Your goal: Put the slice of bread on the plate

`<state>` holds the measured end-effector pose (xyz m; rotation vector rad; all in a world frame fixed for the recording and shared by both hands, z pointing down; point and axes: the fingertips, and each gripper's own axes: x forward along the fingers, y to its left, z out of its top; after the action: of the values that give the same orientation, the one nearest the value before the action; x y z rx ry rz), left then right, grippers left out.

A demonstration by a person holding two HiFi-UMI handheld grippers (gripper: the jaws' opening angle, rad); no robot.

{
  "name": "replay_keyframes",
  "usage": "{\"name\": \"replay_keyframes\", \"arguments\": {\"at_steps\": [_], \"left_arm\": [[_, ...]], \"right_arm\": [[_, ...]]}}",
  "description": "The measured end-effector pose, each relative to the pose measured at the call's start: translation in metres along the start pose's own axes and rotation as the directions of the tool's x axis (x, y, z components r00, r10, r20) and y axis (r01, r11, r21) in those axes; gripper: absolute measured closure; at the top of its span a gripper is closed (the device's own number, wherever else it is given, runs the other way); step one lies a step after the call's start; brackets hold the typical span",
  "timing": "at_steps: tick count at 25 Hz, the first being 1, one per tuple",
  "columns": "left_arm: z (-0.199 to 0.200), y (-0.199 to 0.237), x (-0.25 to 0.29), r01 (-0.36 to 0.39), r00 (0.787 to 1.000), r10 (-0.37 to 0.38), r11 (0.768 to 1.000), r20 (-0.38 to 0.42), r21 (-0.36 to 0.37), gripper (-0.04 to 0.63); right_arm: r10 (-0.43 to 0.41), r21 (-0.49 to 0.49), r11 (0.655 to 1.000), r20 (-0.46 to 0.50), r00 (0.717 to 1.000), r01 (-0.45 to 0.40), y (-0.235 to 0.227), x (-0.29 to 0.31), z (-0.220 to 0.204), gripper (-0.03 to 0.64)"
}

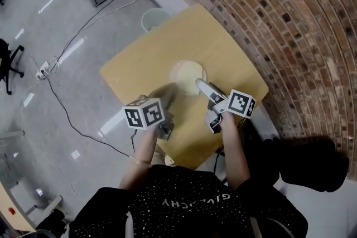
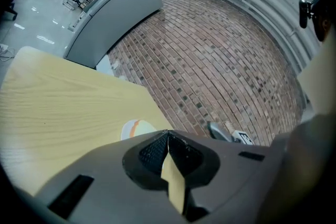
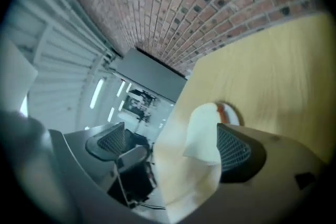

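The fingers (image 3: 233, 150) of your right gripper (image 3: 170, 139) stand wide apart and grip nothing. In the right gripper view the white slice of bread (image 3: 203, 134) shows in the gap between them, close to the right-hand finger. Whether it touches that finger cannot be told. The slice lies on the plate (image 3: 227, 112), whose orange-marked rim peeks out just behind it, so the bread is on the plate and not in your grasp. The fingers (image 2: 152, 152) of your left gripper (image 2: 168, 136) are closed, their tips meeting, with only a pale wedge of the bench showing through the slit below them. From your head, the plate sits near the middle of the light wooden bench (image 1: 139, 67). Your right gripper reaches over the plate's near edge, and your left gripper hangs just beside it to the left, above the bench. Each gripper carries its marker cube (image 1: 241, 103) near your hand. A brick wall (image 1: 290, 19) curves round the far side of the bench. A pale bin (image 1: 153, 18) stands on the grey floor (image 1: 50, 36) by its far corner, and cables (image 1: 61, 103) trail across that floor.
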<state>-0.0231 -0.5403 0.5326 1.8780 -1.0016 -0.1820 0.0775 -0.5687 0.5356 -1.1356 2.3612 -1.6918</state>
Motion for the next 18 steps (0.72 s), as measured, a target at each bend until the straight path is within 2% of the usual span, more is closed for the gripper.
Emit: {"name": "replay_keyframes", "arguments": {"at_steps": [1,2,3,5,7,9,11,13,16,18], "left_arm": [[-0.002,-0.006,0.000,0.005,1.000,-0.005,1.000,0.000,0.003,0.583],[-0.003,-0.013,0.000,0.010,1.000,-0.010,1.000,0.000,0.009,0.583],[-0.004,-0.019,0.000,0.014,1.000,-0.014,1.000,-0.001,0.019,0.583],[-0.008,-0.032,-0.001,0.017,1.000,-0.017,0.999,-0.012,0.047,0.583],[-0.013,-0.044,-0.004,0.016,1.000,-0.014,0.997,-0.025,0.074,0.583],[-0.018,-0.054,-0.009,0.016,0.999,-0.013,0.995,-0.032,0.096,0.583],[-0.025,-0.062,-0.014,0.013,0.999,-0.009,0.994,-0.037,0.113,0.583],[-0.031,-0.069,-0.019,0.011,0.999,-0.006,0.992,-0.039,0.125,0.583],[-0.036,-0.078,-0.026,0.014,0.999,-0.009,0.990,-0.041,0.137,0.583],[-0.040,-0.080,-0.031,0.010,0.999,-0.004,0.989,-0.044,0.144,0.583]], "right_arm": [[0.066,0.052,0.996,0.015,0.998,-0.066,0.009,-0.006,-0.003,0.062],[0.094,0.089,0.991,0.039,0.995,-0.097,0.013,-0.013,-0.006,0.104],[0.085,0.122,0.988,0.069,0.994,-0.093,0.012,-0.021,-0.007,0.234],[0.044,0.161,0.985,0.131,0.990,-0.066,0.008,-0.035,-0.009,0.604],[0.095,0.157,0.980,0.169,0.981,-0.122,0.016,-0.046,-0.011,0.604],[0.180,0.177,0.959,0.221,0.958,-0.221,0.031,-0.058,-0.013,0.604],[0.224,0.209,0.935,0.279,0.934,-0.287,0.040,-0.070,-0.014,0.604],[0.219,0.190,0.940,0.298,0.929,-0.283,0.042,-0.078,-0.016,0.604],[0.183,0.128,0.965,0.289,0.940,-0.227,0.043,-0.088,-0.022,0.604],[0.183,0.155,0.958,0.312,0.932,-0.240,0.042,-0.094,-0.025,0.604]]}}
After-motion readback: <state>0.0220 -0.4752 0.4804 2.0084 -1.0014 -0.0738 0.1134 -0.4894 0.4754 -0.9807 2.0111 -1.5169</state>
